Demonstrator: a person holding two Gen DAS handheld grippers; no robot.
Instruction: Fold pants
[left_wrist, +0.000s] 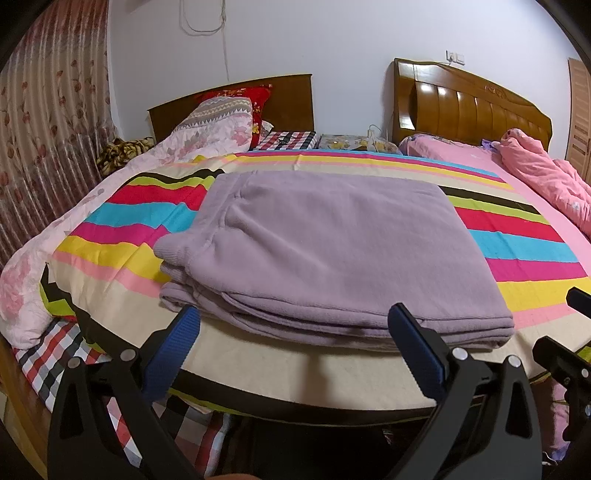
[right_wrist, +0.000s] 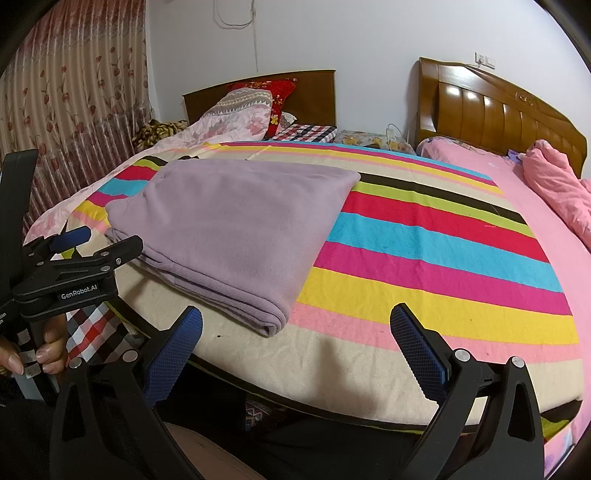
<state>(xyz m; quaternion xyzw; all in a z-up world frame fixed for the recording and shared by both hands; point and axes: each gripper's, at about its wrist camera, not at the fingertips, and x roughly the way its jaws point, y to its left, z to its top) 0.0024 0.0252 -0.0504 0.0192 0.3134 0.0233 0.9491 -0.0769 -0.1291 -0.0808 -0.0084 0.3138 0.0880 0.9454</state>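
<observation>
The purple fleece pants (left_wrist: 325, 251) lie folded in a flat, layered rectangle on the striped blanket (left_wrist: 517, 254), near the bed's front edge. My left gripper (left_wrist: 295, 317) is open and empty, just in front of the pants' near edge, fingers apart either side of it. In the right wrist view the pants (right_wrist: 236, 229) lie left of centre. My right gripper (right_wrist: 295, 317) is open and empty over the blanket's cream border (right_wrist: 332, 354), to the right of the pants' near corner. The left gripper (right_wrist: 74, 243) shows at the left edge there, held by a hand.
A floral quilt (left_wrist: 199, 133) and red pillow (left_wrist: 255, 99) lie at the back left. A pink quilt (left_wrist: 546, 177) is bunched at the right. Wooden headboards (left_wrist: 472, 107) stand against the wall. A floral curtain (left_wrist: 48, 129) hangs left. The bed's front edge (left_wrist: 295, 402) is close below the grippers.
</observation>
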